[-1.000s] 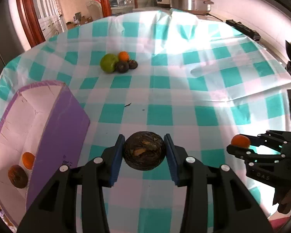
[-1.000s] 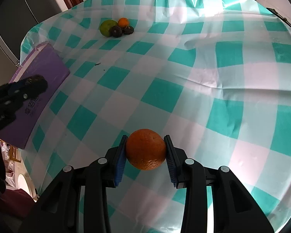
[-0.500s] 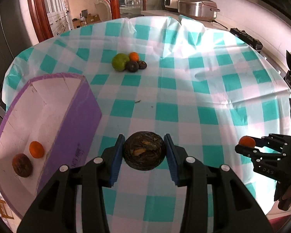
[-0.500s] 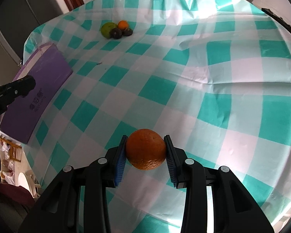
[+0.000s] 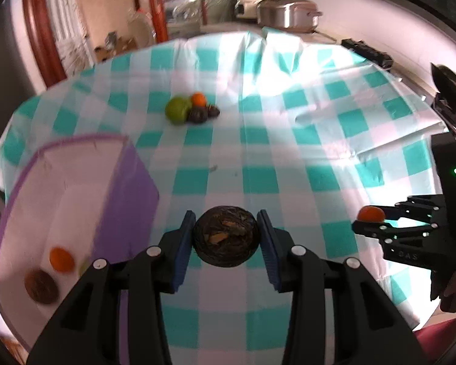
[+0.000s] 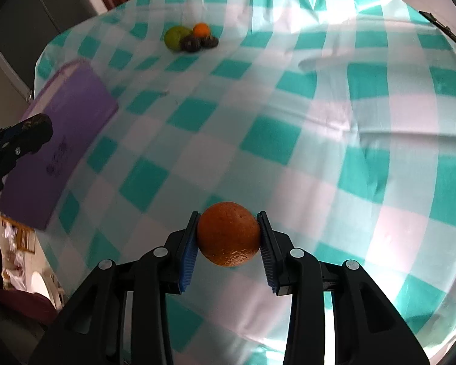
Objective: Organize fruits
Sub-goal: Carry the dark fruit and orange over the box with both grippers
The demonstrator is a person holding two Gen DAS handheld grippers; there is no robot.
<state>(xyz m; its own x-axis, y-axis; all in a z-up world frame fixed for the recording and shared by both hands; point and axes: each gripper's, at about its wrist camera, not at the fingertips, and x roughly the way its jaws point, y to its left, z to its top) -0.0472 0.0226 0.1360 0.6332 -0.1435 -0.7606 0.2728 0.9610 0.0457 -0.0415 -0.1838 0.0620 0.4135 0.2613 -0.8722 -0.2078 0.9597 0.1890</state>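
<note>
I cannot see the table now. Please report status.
Left gripper shut on dark fruit. Right gripper shut on orange. Purple box open, path clear.

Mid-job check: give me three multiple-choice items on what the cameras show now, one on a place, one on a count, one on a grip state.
1. Where is the purple box?
A. On the table's left side in the left wrist view
B. Beside the cooker at the back
C. Under the right gripper

2. How many fruits lie in the loose cluster on the cloth?
A. Two
B. Four
C. Six

3. What does the left gripper hold?
A. Nothing, jaws open
B. A green fruit
C. A dark brown fruit

Answers: 1 A, the box stands at the left edge of the checked cloth. 2 B, one green, one orange and two dark fruits sit together. 3 C, both blue pads press the dark fruit's sides; the right gripper grips an orange.
</note>
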